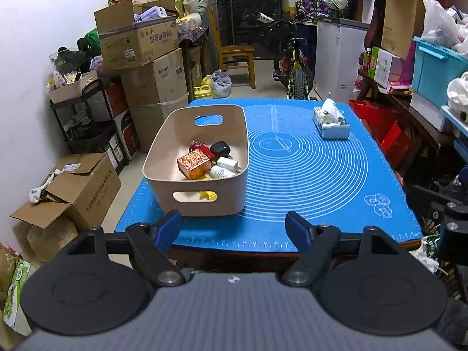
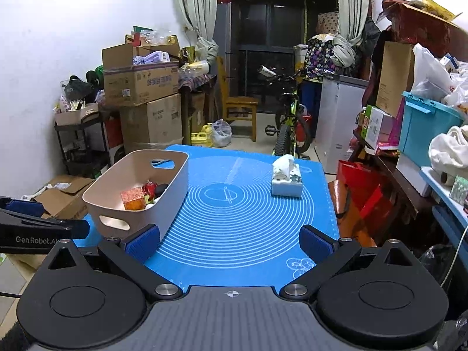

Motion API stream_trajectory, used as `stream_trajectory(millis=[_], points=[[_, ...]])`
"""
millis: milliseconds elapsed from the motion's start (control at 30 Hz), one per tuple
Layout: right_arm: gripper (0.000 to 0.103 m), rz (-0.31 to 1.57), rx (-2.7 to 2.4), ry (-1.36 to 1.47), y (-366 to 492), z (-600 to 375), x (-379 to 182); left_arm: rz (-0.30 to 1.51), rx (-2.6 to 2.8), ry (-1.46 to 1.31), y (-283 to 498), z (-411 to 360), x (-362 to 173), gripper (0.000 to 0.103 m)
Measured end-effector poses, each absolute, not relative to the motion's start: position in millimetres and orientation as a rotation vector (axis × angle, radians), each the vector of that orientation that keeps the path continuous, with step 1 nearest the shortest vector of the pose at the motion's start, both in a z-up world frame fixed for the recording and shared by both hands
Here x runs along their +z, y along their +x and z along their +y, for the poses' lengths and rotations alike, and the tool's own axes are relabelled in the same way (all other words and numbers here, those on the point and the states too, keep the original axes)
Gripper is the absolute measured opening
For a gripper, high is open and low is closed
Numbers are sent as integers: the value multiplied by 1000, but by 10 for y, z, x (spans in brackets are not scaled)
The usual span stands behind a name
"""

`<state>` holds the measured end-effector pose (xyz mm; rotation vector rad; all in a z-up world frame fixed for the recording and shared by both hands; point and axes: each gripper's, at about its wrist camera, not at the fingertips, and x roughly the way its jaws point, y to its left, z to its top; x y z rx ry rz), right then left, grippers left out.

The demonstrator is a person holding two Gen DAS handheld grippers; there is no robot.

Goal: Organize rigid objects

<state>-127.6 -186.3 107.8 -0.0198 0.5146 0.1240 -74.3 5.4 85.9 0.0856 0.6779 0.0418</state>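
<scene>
Both claws idle and empty: left gripper (image 1: 234,226) hangs at the near edge of the blue silicone mat with white concentric rings (image 1: 307,175), its blue-padded fingers (image 1: 168,228) spread wide with nothing between them; right gripper (image 2: 231,241) likewise spread wide over the mat's near part, holding nothing. Beige plastic basket with cut-out handles (image 1: 163,158) sits on the mat's left side, just beyond the left gripper. Inside it, heaped toward the near right corner: an orange-and-gold patterned box (image 1: 193,163), a white plug adapter (image 1: 228,163), a black rounded case (image 1: 220,147), a small red item (image 1: 199,147), a white round bottle (image 1: 219,172), and a yellow piece (image 1: 208,194) visible through the near handle slot. White tissue box with a tissue sticking up (image 1: 331,121) stands on the mat's far right, well apart from the basket. Left gripper's black body also shows at the left edge of the right wrist view.
</scene>
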Motion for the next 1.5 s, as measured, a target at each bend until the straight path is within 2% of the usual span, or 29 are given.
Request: stream_trajectory(millis=[900,1500], points=[[101,535,103,-50,-1487,-1820,498,659,33,72,-923,64,238,84],[101,557,137,-97,-1445,-1665,383,659,13,39,-926,83,182,84]])
